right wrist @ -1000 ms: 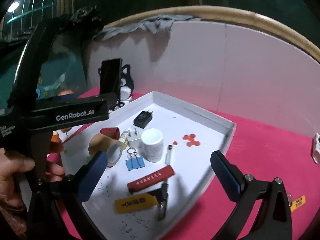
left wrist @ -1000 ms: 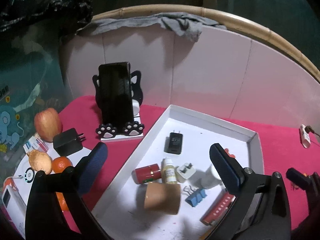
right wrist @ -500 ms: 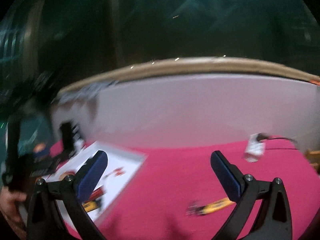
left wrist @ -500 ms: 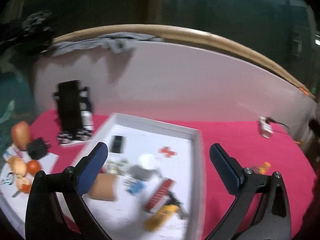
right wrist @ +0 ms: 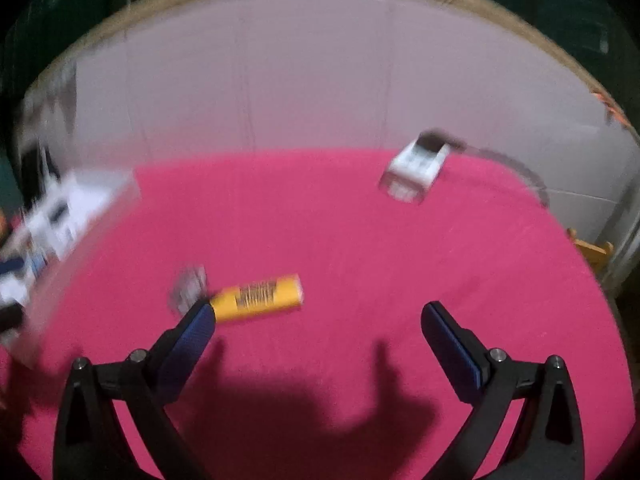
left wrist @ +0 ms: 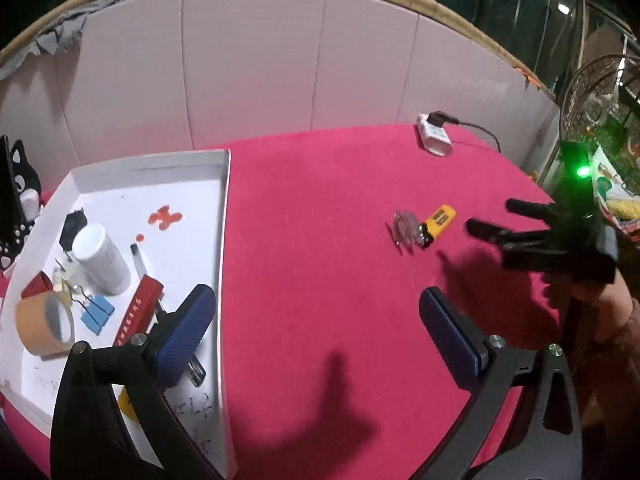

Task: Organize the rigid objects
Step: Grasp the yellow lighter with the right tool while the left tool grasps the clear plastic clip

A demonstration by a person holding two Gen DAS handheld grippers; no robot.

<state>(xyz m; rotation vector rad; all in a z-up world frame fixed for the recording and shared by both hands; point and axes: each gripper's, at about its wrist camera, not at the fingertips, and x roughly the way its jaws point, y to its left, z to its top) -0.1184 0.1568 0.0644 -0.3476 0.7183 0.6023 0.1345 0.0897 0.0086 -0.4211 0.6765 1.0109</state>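
Pink table (left wrist: 320, 240); white tray (left wrist: 224, 208); yellow lighter (left wrist: 438, 219); white charger (left wrist: 434, 138).

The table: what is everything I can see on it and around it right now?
Cloth: 1, pink, covers table.
Tray: 1, white, left.
Tape roll: 1, tan, tray's near-left.
Bottle: 1, white, lying in tray.
Binder clip: 1, blue, beside tape.
Red bar: 1, in tray, near left gripper.
Lighter: 1, yellow, on cloth, right.
Clear item: 1, touching lighter; too blurred to name.
Charger: 1, white, cabled, far edge.
Cat stand: 1, black-white, far left.
Left gripper: open, empty.
Right gripper: open, near lighter.
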